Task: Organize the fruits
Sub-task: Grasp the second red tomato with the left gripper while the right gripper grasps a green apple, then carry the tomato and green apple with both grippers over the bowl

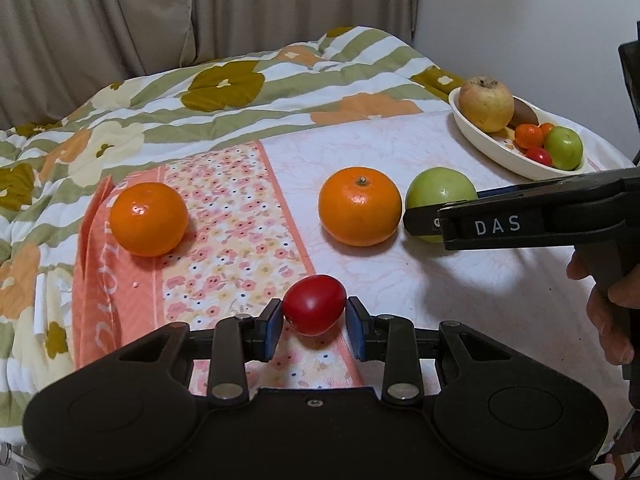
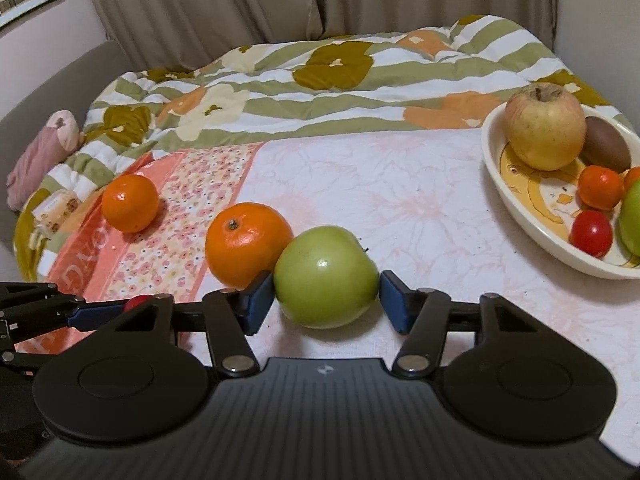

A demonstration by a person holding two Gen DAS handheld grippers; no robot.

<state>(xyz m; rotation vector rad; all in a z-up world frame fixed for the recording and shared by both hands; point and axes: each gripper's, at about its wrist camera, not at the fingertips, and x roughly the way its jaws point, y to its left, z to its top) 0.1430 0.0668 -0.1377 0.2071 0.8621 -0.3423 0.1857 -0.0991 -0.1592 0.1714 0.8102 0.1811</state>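
— While both my grippers sit low over the cloth, where do things stand, biggest first?

— Biggest is the white dish (image 2: 516, 200) at far right, already holding a yellow apple (image 2: 544, 136), a kiwi, small oranges and a red tomato. Next, the green apple (image 2: 326, 276) lies on the cloth between the pads of my right gripper (image 2: 326, 300); the jaws are spread around it, the left pad about touching, the right one a sliver off.

— Risk there?

— It leans against the stemmed orange (image 2: 246, 242). If I close off-centre, I judge the apple rolls and shoves that orange along. Its stem end points away to the right, so its axis lies roughly flat, not upright.

— And the left?

— A second orange (image 1: 149, 218) sits well apart on the floral strip. Smallest, the red tomato (image 1: 315, 310) sits between the pads of my left gripper (image 1: 315, 322), spread as well, neither pad clearly pressing. It's egg-shaped, long axis tilted up toward the right pad. Squeeze too hard and I'd guess it squirts forward or splits.
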